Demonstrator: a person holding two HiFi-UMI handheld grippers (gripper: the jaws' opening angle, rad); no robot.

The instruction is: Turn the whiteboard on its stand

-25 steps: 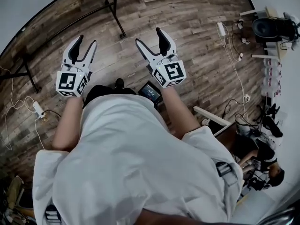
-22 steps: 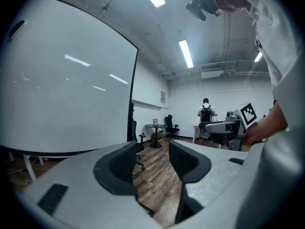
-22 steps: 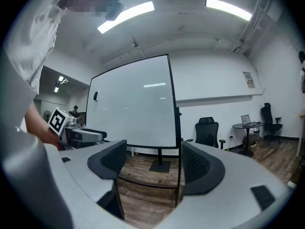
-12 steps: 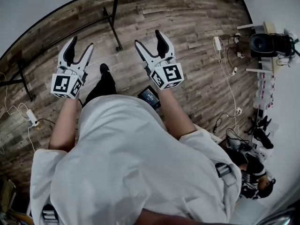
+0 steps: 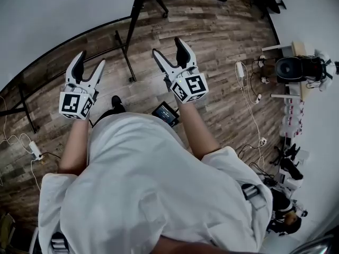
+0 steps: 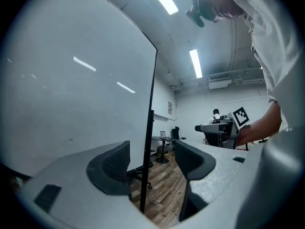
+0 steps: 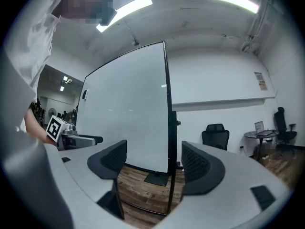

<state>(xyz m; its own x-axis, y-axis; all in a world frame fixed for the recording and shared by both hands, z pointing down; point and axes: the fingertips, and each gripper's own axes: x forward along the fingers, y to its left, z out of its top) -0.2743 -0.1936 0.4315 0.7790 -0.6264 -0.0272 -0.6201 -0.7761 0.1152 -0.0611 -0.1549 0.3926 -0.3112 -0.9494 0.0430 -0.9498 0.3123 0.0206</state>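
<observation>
The whiteboard (image 5: pixel 53 15) is a large pale panel with a thin black frame, filling the head view's upper left. Its black stand (image 5: pixel 127 57) has legs on the wood floor. In the left gripper view the whiteboard (image 6: pixel 71 80) fills the left side, its edge post lining up behind the gap of my left gripper (image 6: pixel 151 149). My left gripper (image 5: pixel 90 60) is short of the board; its jaws are opening with nothing between them. My right gripper (image 5: pixel 168 46) is open and empty, facing the whiteboard (image 7: pixel 128 113) and its right upright (image 7: pixel 171 142) from a distance.
A dark tablet-like device (image 5: pixel 165 112) lies on the floor by my feet. A power strip with cables (image 5: pixel 36 150) lies at left, and another white strip (image 5: pixel 239 67) at right. Equipment (image 5: pixel 294 67) stands along the right wall. An office chair (image 7: pixel 215 135) stands behind the board.
The view has moved forward: the whiteboard now fills more of the upper left and its stand sits closer to both grippers. The left jaws have spread wider.
</observation>
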